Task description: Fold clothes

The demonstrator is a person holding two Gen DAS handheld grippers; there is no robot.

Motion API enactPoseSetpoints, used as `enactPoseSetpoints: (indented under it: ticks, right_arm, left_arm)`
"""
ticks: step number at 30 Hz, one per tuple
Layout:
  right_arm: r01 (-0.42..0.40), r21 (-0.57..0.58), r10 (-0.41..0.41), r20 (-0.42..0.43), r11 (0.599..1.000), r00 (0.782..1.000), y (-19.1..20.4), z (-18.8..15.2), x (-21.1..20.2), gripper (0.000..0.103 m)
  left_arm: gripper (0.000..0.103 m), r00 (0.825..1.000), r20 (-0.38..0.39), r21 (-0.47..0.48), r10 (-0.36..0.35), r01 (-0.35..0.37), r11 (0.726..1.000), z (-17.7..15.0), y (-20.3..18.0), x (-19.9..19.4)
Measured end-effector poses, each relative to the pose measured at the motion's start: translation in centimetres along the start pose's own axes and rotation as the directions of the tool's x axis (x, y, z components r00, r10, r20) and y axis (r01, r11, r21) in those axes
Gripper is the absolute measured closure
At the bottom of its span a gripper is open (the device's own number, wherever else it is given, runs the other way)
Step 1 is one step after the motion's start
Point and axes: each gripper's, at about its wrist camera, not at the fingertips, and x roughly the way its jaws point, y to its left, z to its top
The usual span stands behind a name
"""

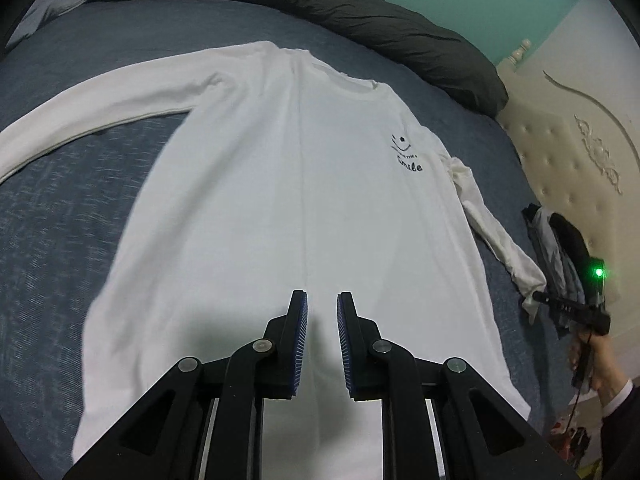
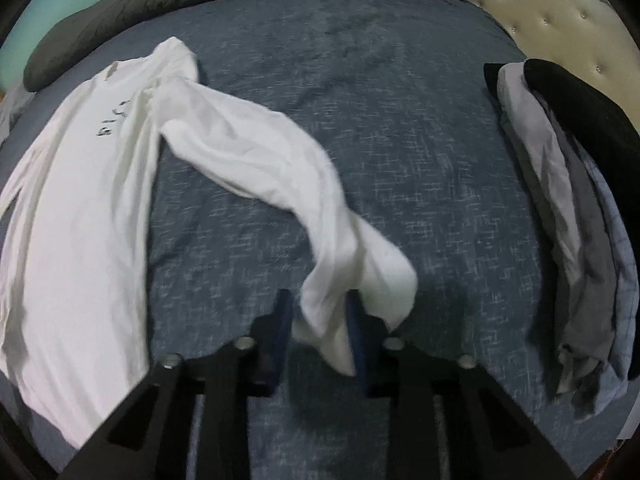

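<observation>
Left wrist: white long-sleeve shirt reads "Smile", flat on blue bed; my left gripper over hem, narrowly apart, empty. Right wrist: right gripper clamped on shirt's sleeve cuff, near clothes pile.

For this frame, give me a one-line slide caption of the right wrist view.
Right gripper holds the white long-sleeve shirt by its sleeve cuff above the blue bedspread.

The right claw has the white shirt's sleeve cuff between its fingers above the blue bed; folded clothes lie near the bed's right edge
</observation>
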Motion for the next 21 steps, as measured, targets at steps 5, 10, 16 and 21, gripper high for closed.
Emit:
enactPoseSetpoints:
  ticks: [5,10,16,21]
  right_arm:
    - [0.047,0.003,-0.047,0.002,0.999,0.999,-1.5,1.1,0.5,0.095]
    - [0.119,0.072,-0.123,0.06,0.99,0.991,-5.6,3.1,-1.0,0.096]
    - [0.201,0.117,-0.211,0.079,0.973,0.974,-10.0,4.9,-2.4,0.096]
    - [0.238,0.129,-0.25,0.088,0.963,0.964,-11.6,6.0,-2.7,0.096]
  left_arm:
    - [0.086,1.0,-0.008,0.019,-0.011,0.012,1.0,-0.4,-0.5,1.5]
    - [0.086,1.0,-0.007,0.005,-0.024,0.024,1.0,-0.6,0.1,1.8]
    - [0.086,1.0,0.002,0.01,-0.027,0.027,1.0,-0.5,0.3,1.6]
    - [0.085,1.0,0.001,0.023,-0.025,0.025,0.999,-0.5,0.1,1.8]
